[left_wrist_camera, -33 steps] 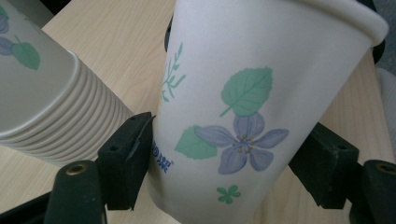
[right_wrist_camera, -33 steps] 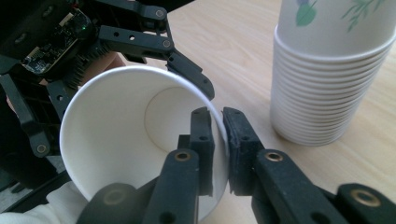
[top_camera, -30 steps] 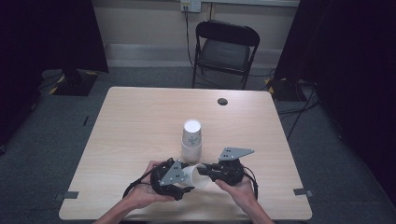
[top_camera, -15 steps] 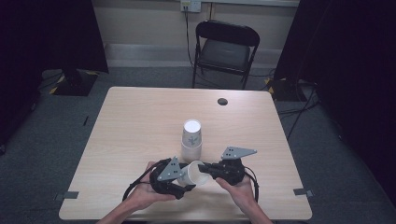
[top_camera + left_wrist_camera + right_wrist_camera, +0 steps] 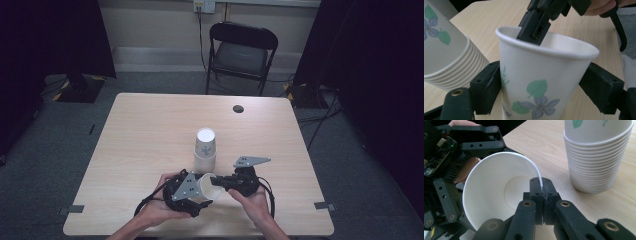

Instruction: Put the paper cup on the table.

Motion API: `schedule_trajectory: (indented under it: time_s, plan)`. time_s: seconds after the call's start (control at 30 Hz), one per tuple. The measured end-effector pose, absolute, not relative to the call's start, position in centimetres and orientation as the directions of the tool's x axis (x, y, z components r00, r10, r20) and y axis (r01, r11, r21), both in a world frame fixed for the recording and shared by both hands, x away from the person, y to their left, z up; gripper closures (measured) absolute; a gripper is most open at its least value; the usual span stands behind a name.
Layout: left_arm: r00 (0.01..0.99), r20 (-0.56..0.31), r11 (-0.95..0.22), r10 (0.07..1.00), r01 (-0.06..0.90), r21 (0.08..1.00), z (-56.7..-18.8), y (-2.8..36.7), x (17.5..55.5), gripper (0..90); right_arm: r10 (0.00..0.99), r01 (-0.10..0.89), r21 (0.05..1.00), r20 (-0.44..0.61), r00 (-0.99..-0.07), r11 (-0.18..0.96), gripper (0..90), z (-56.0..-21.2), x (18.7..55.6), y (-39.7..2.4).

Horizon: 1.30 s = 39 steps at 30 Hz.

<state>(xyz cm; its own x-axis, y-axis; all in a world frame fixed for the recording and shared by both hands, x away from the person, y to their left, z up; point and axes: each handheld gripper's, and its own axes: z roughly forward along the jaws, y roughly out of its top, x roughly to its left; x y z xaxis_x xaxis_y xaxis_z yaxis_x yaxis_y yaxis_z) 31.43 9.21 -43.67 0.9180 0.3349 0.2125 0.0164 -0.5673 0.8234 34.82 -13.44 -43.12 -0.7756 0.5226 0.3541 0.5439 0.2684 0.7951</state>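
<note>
Cup (image 5: 536,82) off the table (image 5: 150,130) now, caught between both tongs near the front edge, just in front of the stack of cups (image 5: 205,150) and apart from it. Pinched at the rim by the right tongs (image 5: 542,187): narrow, closed tight, one jaw inside the mouth and one outside. Hugged around the body by the left tongs (image 5: 541,97): fairly wide, a jaw against each side of the wall.

Compared with a second back: barely shifted in place, but tipped so the white mouth shows rounder from above, with the left tongs rolled over to show their grey plate.

Probably means a handover or a two-sided hold on one cup peeled from the stack. Worth watching that rim pinch, though. Thin paper, easy to crease. Can't tell yet where it's headed.
</note>
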Motion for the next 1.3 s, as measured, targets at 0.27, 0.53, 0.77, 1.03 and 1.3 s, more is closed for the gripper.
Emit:
schedule_trajectory:
  time_s: [0.27,0.53,0.77,1.03,1.3]
  plan:
    - [0.909,0.254,-0.583,0.331,-0.015,0.812,-43.5,9.2,31.3,21.6,0.536,0.577,0.763,0.369,-0.759,0.292,89.3,-43.2,35.0,-12.3]
    - [0.895,0.307,-0.601,0.325,-0.055,0.797,-43.4,8.8,30.8,21.8,0.534,0.589,0.749,0.378,-0.756,0.303,89.3,-43.3,35.0,-12.0]
    - [0.891,0.318,-0.608,0.324,-0.061,0.792,-43.5,8.7,30.7,22.9,0.544,0.591,0.743,0.369,-0.754,0.315,89.3,-43.4,35.0,-12.0]
    - [0.884,0.337,-0.610,0.325,-0.077,0.789,-43.5,8.8,30.6,25.9,0.546,0.583,0.750,0.361,-0.756,0.312,87.6,-43.3,35.0,-12.1]
    - [0.888,0.280,-0.569,0.364,-0.026,0.822,-43.4,9.3,31.2,30.4,0.576,0.557,0.770,0.312,-0.756,0.313,74.8,-43.1,35.0,-12.4]
